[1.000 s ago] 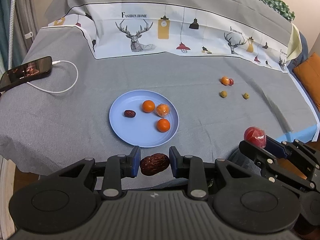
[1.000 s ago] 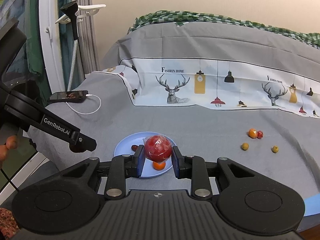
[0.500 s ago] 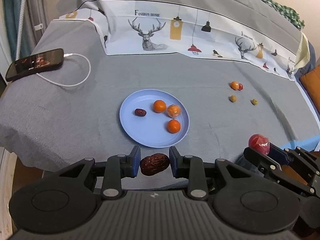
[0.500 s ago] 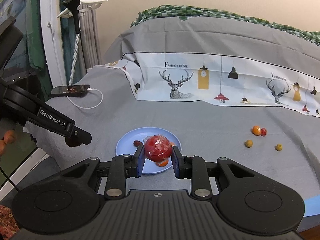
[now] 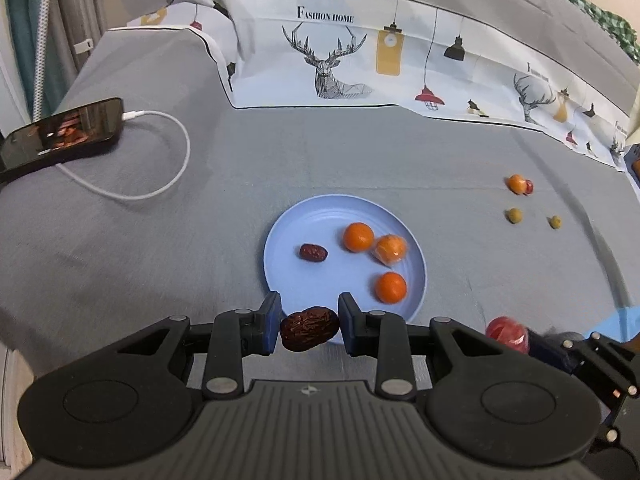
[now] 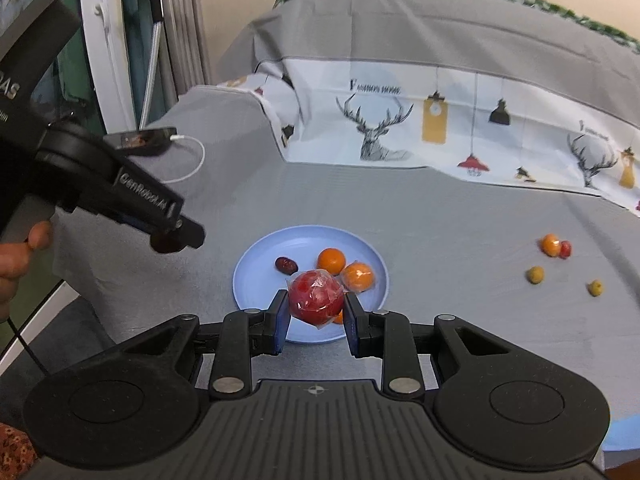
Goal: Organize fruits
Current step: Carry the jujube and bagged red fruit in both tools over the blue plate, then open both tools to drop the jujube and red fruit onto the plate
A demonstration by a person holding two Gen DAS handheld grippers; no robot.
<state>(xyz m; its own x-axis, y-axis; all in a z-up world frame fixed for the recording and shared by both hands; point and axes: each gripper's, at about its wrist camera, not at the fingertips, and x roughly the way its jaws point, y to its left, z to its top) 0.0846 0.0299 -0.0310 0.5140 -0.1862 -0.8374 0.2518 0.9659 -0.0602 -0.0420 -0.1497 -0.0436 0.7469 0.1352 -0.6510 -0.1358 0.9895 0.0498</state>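
Fruit sorting, part done. The blue plate (image 5: 280,236) on the grey bed cover (image 5: 200,260) already holds one dried date (image 5: 313,253), two bare oranges (image 5: 358,237) and a plastic-wrapped orange (image 5: 390,249). Two more pieces are in transit: the left tongs (image 5: 309,323) are clamped on a second, wrinkled date (image 5: 309,328) just short of the plate's near rim, and the right tongs (image 6: 316,318) are clamped on a red fruit in clear wrap (image 6: 316,294) held in line with the plate's near half; its height above the plate cannot be told. Four small fruits remain loose on the cover, well to the right of the plate: an orange one touching a red one (image 5: 519,184), and two greenish ones (image 5: 514,215) nearer the viewer.

The left wrist view shows all four plated items unobstructed and the phone (image 5: 64,134) with its white cable (image 5: 176,168). In the right wrist view the wrapped fruit hides most of one orange; that view alone shows the person's hand (image 6: 20,256) on the left tool.
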